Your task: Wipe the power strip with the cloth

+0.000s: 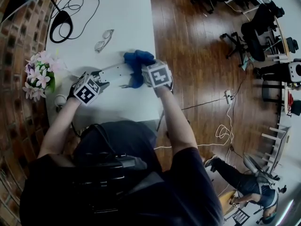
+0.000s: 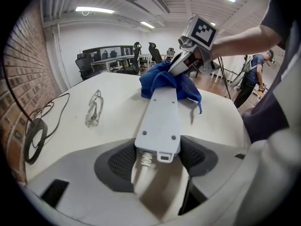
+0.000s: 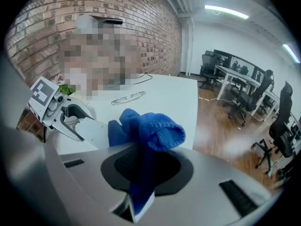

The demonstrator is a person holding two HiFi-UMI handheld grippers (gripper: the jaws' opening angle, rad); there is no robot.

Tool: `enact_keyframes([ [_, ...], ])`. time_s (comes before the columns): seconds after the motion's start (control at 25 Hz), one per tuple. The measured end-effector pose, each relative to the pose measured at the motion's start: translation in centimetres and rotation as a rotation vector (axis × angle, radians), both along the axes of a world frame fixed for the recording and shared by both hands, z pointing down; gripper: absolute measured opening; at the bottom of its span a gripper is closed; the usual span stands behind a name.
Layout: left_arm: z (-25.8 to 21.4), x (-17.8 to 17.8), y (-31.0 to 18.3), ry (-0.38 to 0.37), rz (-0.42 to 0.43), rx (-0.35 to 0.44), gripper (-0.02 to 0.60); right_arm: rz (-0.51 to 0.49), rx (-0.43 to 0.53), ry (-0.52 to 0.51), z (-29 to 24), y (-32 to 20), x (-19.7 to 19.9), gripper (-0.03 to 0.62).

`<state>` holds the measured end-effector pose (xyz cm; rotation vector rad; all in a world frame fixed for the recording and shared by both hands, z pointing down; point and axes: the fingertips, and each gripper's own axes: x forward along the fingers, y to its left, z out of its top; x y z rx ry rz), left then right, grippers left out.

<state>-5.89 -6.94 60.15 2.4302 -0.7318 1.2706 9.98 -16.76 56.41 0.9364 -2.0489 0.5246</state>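
Observation:
A white power strip (image 2: pixel 161 114) lies across the white table (image 1: pixel 117 22), and my left gripper (image 2: pixel 156 160) is shut on its cord end. In the head view the power strip (image 1: pixel 114 72) runs from the left gripper (image 1: pixel 102 83) toward the right one. A bunched blue cloth (image 3: pixel 146 131) is clamped in my right gripper (image 3: pixel 143 166), which is shut on it. The cloth (image 1: pixel 136 66) rests on the strip's far end, and in the left gripper view the cloth (image 2: pixel 165 81) covers that end under the right gripper (image 2: pixel 181 65).
A pair of clear glasses (image 1: pixel 103 40) lies on the table beyond the strip. A black cable with a round base (image 1: pixel 61 25) sits at the far left, flowers (image 1: pixel 40 74) at the left edge. The table's right edge drops to wooden floor (image 1: pixel 202 69). A person (image 1: pixel 247 182) is at lower right.

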Motion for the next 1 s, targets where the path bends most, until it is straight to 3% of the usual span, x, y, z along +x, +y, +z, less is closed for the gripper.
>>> enact_keyframes([
  [0.16, 0.0, 0.0, 0.0, -0.002, 0.001, 0.005, 0.302, 0.025, 0.025, 0.166, 0.5, -0.5, 4.2, 0.051],
  [0.32, 0.1, -0.1, -0.2, 0.005, 0.005, 0.008, 0.302, 0.113, 0.059, 0.103, -0.9, -0.9, 5.9, 0.051],
  [0.48, 0.1, -0.1, 0.1, 0.001, 0.003, 0.002, 0.302, 0.112, 0.101, 0.051, -2.3, -0.8, 3.8, 0.051],
  [0.72, 0.0, 0.0, 0.0, 0.002, 0.004, 0.002, 0.302, 0.036, 0.142, 0.075, -1.7, -1.2, 0.2, 0.051],
  [1.0, -0.2, 0.3, 0.1, 0.021, 0.001, -0.006, 0.302, 0.055, 0.109, 0.107, 0.2, -1.0, -1.7, 0.048],
])
